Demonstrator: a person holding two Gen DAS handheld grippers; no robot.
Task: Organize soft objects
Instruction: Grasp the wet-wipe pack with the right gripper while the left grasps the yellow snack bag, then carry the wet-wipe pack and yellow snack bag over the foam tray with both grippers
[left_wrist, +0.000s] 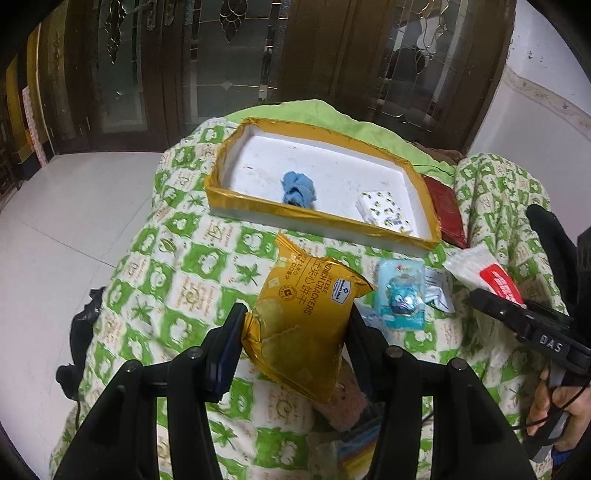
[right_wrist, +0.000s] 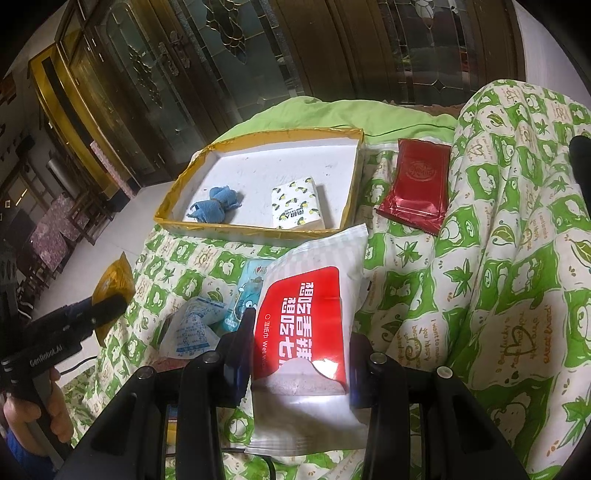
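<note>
My left gripper (left_wrist: 295, 325) clamps one cracker packet (left_wrist: 303, 314); my right gripper (right_wrist: 299, 347) clamps one wet-wipe pack (right_wrist: 310, 317); the tray (right_wrist: 258, 230) holds two items: one blue cloth (right_wrist: 216, 205), one tissue pack (right_wrist: 297, 203)

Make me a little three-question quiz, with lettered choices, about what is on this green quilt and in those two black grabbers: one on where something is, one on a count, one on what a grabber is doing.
1. Where is the dark red packet?
A. Inside the tray
B. On the quilt beside the tray
C. In a gripper

2. How many things lie inside the gold-edged tray?
A. None
B. Two
C. Five

3. What is the left gripper doing?
A. Clamped on a yellow cracker bag
B. Hanging open over nothing
C. Clamped on the blue cloth

Answers:
1 B: the packet lies flat on the quilt, outside the tray's right wall.
2 B: only the blue cloth and the lemon-print tissue pack are in it.
3 A: the cracker bag sits pinched between its two fingers.
</note>
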